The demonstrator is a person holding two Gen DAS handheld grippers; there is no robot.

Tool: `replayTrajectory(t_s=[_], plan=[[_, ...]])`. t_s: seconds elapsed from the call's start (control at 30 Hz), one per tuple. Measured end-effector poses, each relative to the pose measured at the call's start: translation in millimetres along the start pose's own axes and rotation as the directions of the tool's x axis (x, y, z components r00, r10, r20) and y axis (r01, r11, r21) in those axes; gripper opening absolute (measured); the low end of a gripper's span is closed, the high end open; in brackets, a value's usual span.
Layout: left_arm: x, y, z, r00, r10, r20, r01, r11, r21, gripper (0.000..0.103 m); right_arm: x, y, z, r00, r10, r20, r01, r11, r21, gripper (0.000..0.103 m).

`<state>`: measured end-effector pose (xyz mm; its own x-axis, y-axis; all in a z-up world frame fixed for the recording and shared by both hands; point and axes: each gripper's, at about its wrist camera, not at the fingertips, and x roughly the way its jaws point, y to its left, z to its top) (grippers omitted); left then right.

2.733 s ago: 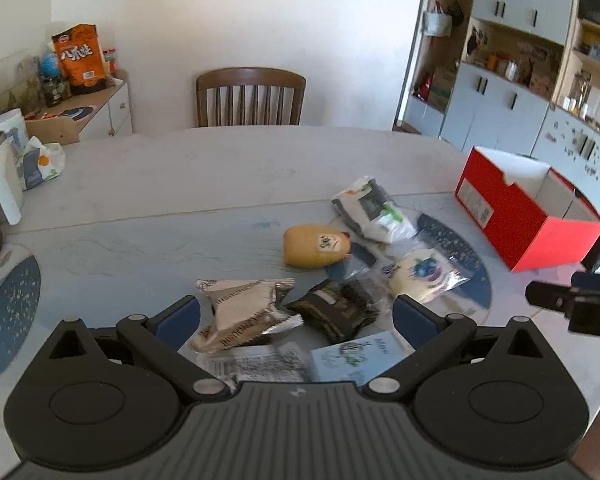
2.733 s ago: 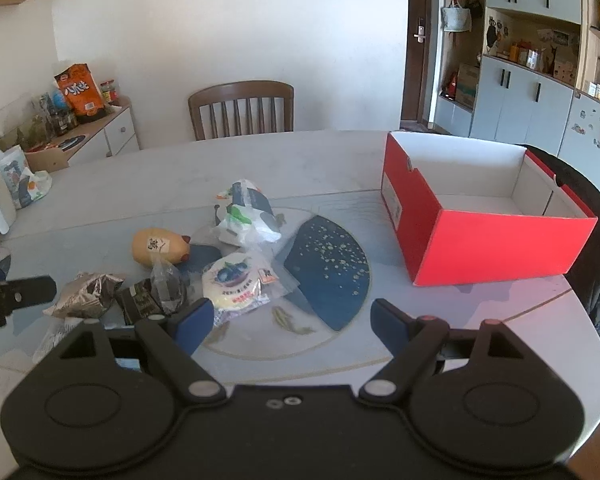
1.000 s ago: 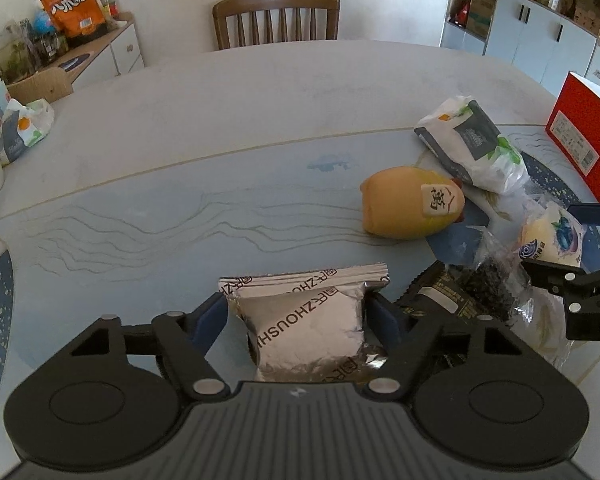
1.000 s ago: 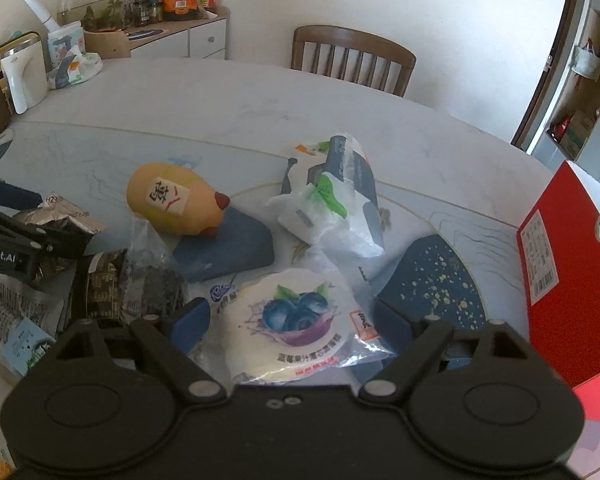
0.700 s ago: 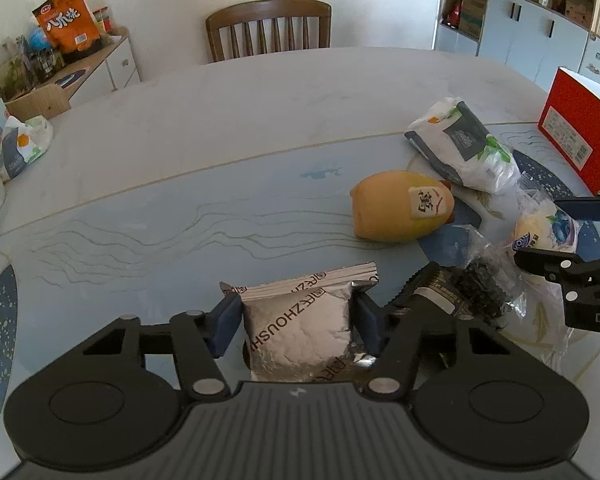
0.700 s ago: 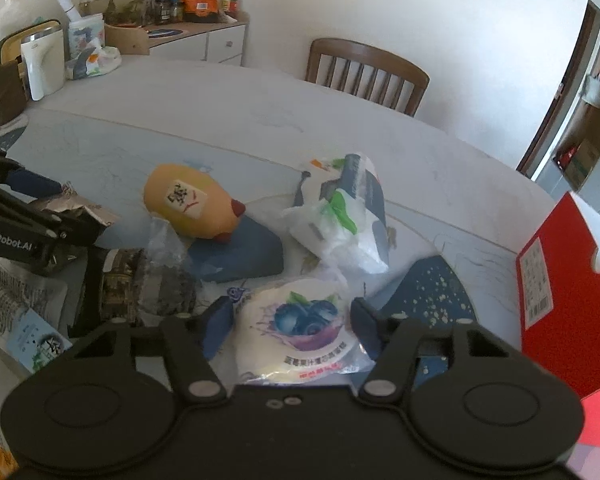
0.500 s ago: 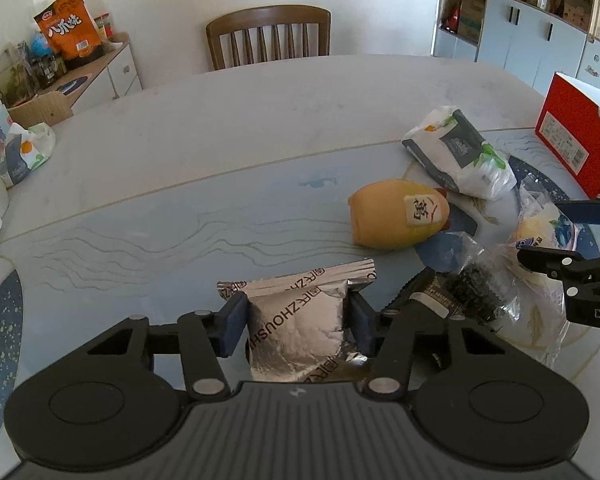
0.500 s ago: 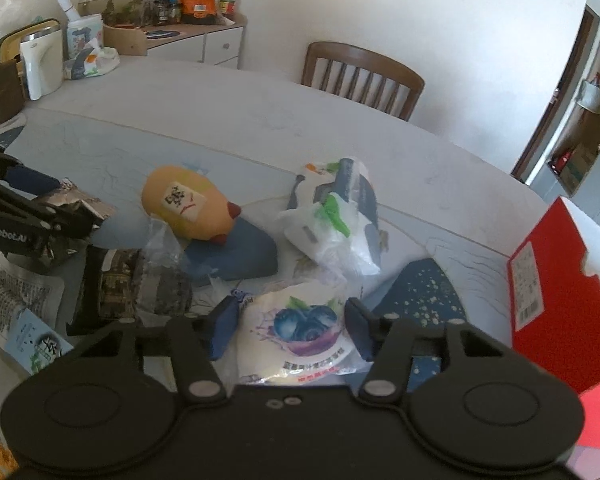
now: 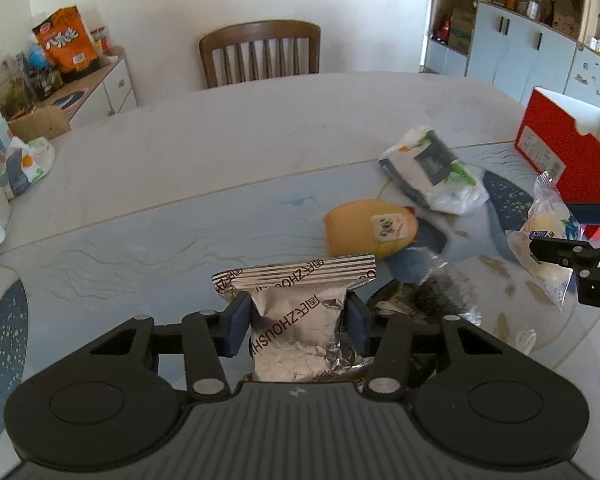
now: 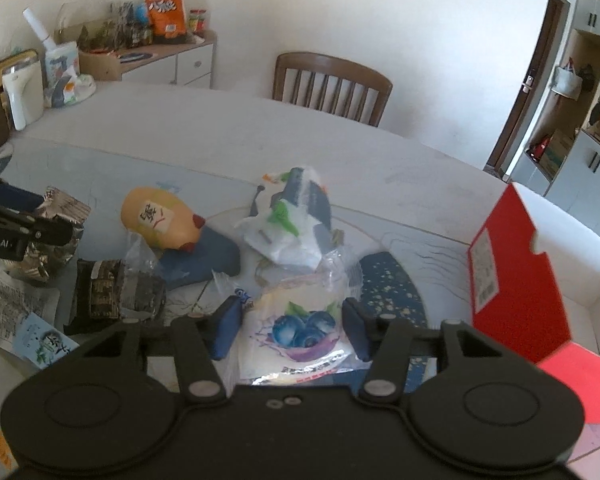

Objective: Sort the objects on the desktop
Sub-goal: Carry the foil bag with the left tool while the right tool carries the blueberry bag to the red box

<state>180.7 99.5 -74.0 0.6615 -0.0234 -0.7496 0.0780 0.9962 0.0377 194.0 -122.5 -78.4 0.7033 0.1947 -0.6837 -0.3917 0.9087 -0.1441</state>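
My left gripper point(image 9: 297, 320) has its blue pads pressed on a silver foil snack packet point(image 9: 296, 276), jaws still closing, and holds it just off the table. In the right wrist view that packet point(image 10: 58, 216) hangs at the left edge. My right gripper point(image 10: 291, 326) is closing on a clear bag with a blueberry-print pastry point(image 10: 296, 304), pads against its sides. The left wrist view shows this bag point(image 9: 548, 236) raised at the far right. A red open box point(image 10: 512, 272) stands on the right.
On the table point(image 9: 220, 152) lie a yellow bottle-shaped toy point(image 10: 160, 220), a white and grey bag point(image 10: 296, 216), a dark snack packet point(image 10: 112, 288) and paper leaflets point(image 10: 16, 308). A wooden chair point(image 9: 260, 56) stands behind the table. Kitchen items crowd the left end.
Both grippers dropped onto their packets and closed on them. Over the last half second each has lifted its packet a little off the table.
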Motion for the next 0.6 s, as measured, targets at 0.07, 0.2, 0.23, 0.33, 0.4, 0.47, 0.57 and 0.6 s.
replayTrajectory(t_s=[0.07, 0.2, 0.23, 0.33, 0.4, 0.47, 0.57, 0.6], plan=[[-5, -3, 0, 1.000, -0.004, 0.009, 0.004, 1.000, 0.007, 0.048, -7, -4, -1, 1.000, -0.001, 0.008, 0.001, 1.000, 0.012, 0.054], [-16, -10, 1, 0.999, -0.028, 0.024, 0.027, 1.000, 0.010, 0.047, -22, -13, -3, 1.000, 0.002, 0.019, -0.003, 0.999, 0.034, 0.054], [-18, -12, 1, 0.999, -0.029, 0.029, 0.028, 0.999, 0.016, 0.047, -25, -15, -4, 1.000, 0.003, 0.022, -0.003, 0.999, 0.036, 0.054], [-27, -20, 3, 0.998, -0.045, 0.037, 0.045, 0.999, 0.016, 0.047, -36, -23, -4, 1.000, 0.000, 0.027, -0.002, 0.999, 0.050, 0.054], [-34, -26, 4, 0.997, -0.052, 0.050, 0.051, 0.999, 0.013, 0.047, -42, -30, -3, 0.999, 0.002, 0.033, -0.004, 0.998, 0.060, 0.054], [-41, -32, 8, 0.996, -0.068, 0.060, 0.068, 0.998, 0.012, 0.047, -49, -37, -3, 0.999, 0.003, 0.040, -0.006, 0.997, 0.071, 0.054], [-50, -43, 16, 0.992, -0.096, 0.080, 0.095, 0.995, 0.014, 0.047, -60, -48, -2, 0.999, 0.006, 0.051, -0.010, 0.996, 0.091, 0.054], [-52, -47, 19, 0.991, -0.102, 0.086, 0.101, 0.995, 0.015, 0.047, -63, -52, -1, 0.999, 0.007, 0.053, -0.012, 0.995, 0.095, 0.054]])
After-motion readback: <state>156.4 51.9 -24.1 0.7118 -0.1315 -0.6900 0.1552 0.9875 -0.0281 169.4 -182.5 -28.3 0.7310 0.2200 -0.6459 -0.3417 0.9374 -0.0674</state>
